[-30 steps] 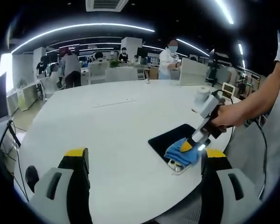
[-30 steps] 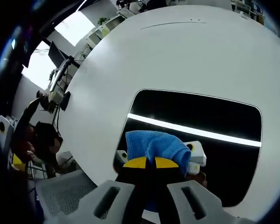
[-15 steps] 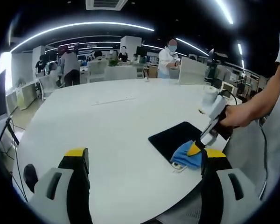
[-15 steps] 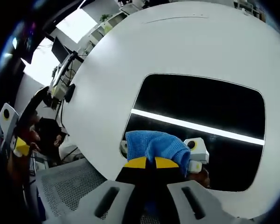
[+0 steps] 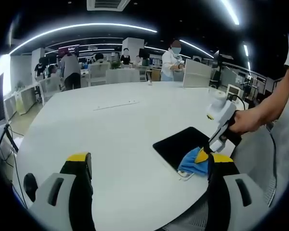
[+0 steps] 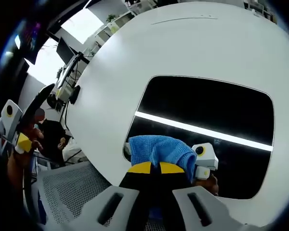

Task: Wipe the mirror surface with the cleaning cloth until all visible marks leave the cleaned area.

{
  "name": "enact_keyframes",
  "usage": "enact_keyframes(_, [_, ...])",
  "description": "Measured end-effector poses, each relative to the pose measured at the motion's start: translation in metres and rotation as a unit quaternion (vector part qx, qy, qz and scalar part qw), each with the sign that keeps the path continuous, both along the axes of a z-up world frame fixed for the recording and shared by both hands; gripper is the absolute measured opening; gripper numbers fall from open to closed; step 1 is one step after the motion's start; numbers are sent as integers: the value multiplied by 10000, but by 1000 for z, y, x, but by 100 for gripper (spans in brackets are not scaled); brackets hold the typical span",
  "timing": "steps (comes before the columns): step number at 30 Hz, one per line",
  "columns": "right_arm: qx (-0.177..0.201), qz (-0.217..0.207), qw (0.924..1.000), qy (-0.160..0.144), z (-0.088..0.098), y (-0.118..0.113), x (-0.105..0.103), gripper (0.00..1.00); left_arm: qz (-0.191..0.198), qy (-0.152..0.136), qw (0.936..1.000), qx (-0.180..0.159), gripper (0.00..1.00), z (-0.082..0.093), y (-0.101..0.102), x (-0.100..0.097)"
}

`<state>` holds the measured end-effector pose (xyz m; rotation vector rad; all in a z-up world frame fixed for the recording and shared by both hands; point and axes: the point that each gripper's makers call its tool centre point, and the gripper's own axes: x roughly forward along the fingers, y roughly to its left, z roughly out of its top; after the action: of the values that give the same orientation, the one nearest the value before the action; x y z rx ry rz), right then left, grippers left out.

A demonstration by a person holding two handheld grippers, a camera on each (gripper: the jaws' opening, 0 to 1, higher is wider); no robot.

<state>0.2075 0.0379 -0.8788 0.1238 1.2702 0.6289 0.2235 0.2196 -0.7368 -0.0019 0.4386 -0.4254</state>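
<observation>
right gripper view: bunched blue cloth (image 6: 160,150)

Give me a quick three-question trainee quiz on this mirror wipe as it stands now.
1. True or false: the right gripper is shut on the cloth.
2. Which part of the mirror is the cloth on: A) the far edge, B) the middle, C) the near edge, by the table rim?
3. Fill in: the left gripper is ____ and holds nothing.

Key
1. True.
2. C; in the left gripper view the cloth lies at the mirror's end nearest the table rim.
3. Open; its jaws stand wide apart above the table.
</observation>
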Motion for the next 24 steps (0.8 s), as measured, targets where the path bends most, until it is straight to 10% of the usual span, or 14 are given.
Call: enact_keyframes(24, [-62, -100, 9999, 23, -1, -35, 3, 0, -52, 14, 10000, 29, 99, 2, -1, 4])
